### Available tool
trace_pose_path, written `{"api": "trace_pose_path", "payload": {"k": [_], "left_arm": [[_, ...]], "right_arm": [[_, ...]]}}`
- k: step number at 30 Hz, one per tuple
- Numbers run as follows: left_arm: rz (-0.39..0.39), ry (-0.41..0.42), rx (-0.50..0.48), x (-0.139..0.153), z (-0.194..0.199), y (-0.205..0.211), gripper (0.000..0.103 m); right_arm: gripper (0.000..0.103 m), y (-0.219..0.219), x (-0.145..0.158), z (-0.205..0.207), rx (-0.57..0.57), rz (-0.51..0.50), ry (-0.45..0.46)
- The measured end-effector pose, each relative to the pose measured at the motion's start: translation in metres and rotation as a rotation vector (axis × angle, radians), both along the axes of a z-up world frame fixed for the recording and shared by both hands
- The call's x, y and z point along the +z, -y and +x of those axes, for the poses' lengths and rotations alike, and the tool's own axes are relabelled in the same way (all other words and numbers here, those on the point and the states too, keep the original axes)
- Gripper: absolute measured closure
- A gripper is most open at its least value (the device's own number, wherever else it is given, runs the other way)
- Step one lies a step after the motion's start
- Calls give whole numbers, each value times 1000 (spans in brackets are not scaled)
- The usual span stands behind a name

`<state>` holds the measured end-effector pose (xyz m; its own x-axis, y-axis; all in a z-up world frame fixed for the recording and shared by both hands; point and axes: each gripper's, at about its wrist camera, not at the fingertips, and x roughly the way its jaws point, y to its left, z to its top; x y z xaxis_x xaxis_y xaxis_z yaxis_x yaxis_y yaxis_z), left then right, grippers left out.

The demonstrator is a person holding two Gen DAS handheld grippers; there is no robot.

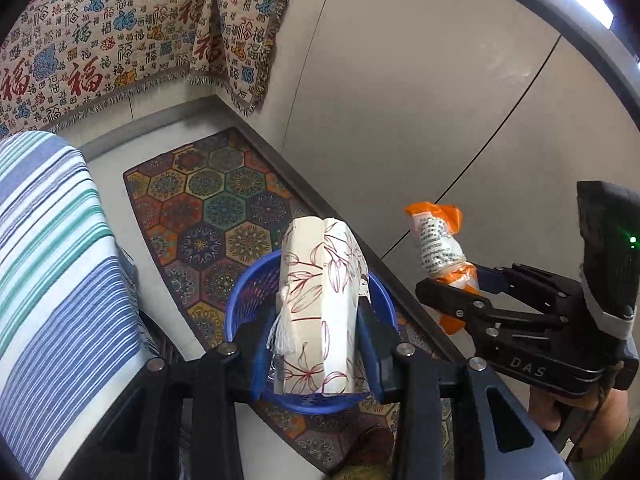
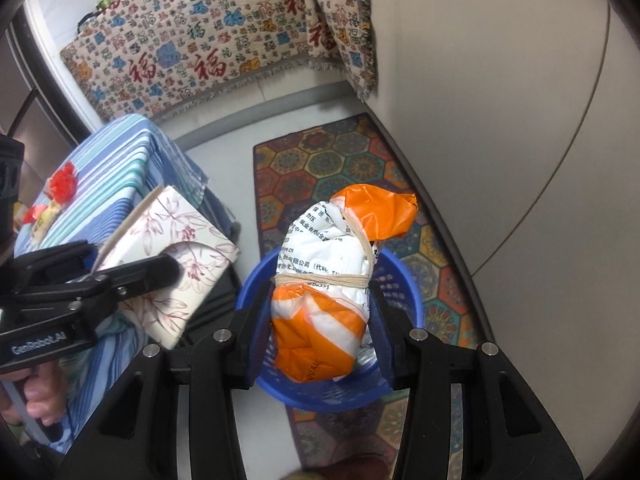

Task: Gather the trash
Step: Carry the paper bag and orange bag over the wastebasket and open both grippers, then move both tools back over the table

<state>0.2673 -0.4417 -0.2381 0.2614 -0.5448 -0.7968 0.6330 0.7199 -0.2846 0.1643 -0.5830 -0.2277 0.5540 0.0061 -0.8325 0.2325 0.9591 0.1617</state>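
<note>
Left gripper (image 1: 320, 344): clamped on a floral-print box (image 1: 320, 308), a white tassel hanging at its side; held above the blue basket (image 1: 244, 300).
Right gripper (image 2: 320, 320): pinching an orange-and-white plastic bundle (image 2: 332, 280) tied with rubber bands, also above the basket's rim.
Blue basket: stands on the patterned rug (image 2: 340, 168), near the rug's wall-side edge.
Striped tablecloth (image 2: 116, 164): covers a table beside the rug; small red items sit on it.
Patterned throw (image 2: 208, 40): draped at the far end.
</note>
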Motion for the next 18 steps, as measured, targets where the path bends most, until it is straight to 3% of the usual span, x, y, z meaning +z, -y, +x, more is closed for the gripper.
{"api": "trace_pose_path", "payload": {"k": [4,5,6,9,18], "left_arm": [[-1,-34,-5,-13,9,10,56],[-10,-51,-4,-16,10,12,54],[-26,-72,-1,-18,14,13,50],[-44,-87,20,-18,18,13,49],[-53,3,34,26,-24,-30,48]], "right_arm": [[51,0,-4,-2,11,-6,10],[40,0,-6,-1,17,-12,8],[35,-1,-7,-1,22,-22,6],[35,0,-6,-3,17,-49,6],[15,-3,18,-11,-20,-77,93]]}}
